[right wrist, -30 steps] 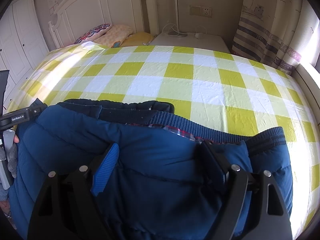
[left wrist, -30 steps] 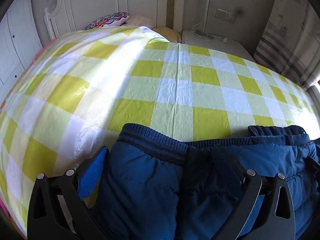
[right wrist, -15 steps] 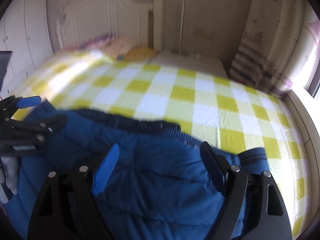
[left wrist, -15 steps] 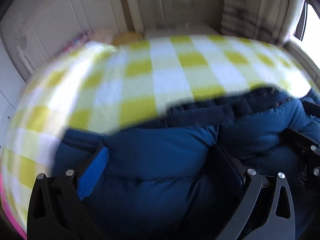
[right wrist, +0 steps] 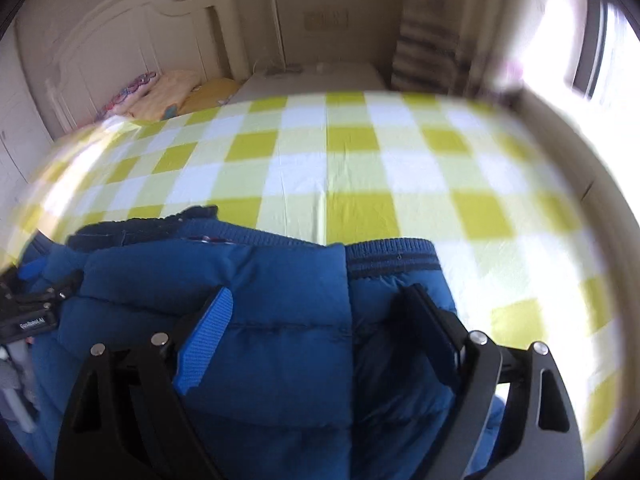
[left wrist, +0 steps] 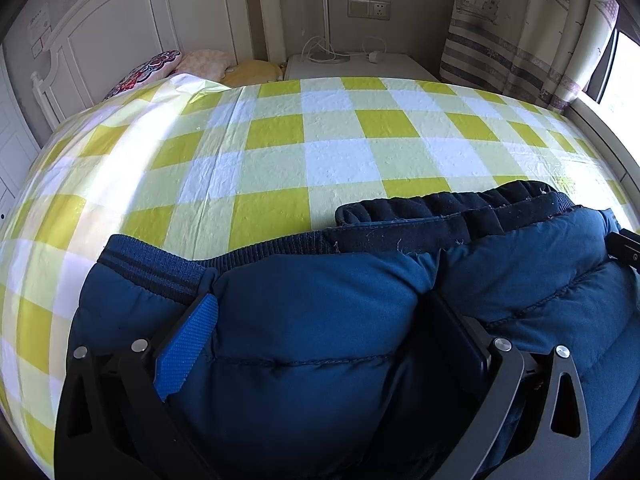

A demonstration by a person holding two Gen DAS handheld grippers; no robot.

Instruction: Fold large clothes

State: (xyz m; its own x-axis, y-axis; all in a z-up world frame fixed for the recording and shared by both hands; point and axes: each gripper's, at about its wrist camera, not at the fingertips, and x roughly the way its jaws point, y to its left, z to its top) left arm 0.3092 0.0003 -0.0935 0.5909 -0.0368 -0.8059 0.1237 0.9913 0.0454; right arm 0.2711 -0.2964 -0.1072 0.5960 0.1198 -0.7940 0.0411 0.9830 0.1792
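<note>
A blue padded jacket (left wrist: pixel 312 320) with dark ribbed cuffs and hem lies bunched on the yellow-and-white checked bed cover (left wrist: pixel 340 152). My left gripper (left wrist: pixel 320 312) has its jaws wide apart, with a thick fold of the jacket filling the space between them. My right gripper (right wrist: pixel 320 308) also has its jaws wide apart over the jacket (right wrist: pixel 280 320), near a ribbed cuff (right wrist: pixel 392 258). The left gripper shows at the left edge of the right wrist view (right wrist: pixel 28 308). The right wrist view is blurred.
A white headboard (left wrist: pixel 132 36) with pillows (left wrist: pixel 148 68) stands at the far left. A white nightstand (left wrist: pixel 352 64) with a cable and a striped curtain (left wrist: pixel 520 52) stand behind the bed. A bright window (right wrist: pixel 576 40) is at the right.
The jacket's left part has been brought over onto its right part. Both grippers have moved right and closer together. The left view is sharp again; the right view now blurs.
</note>
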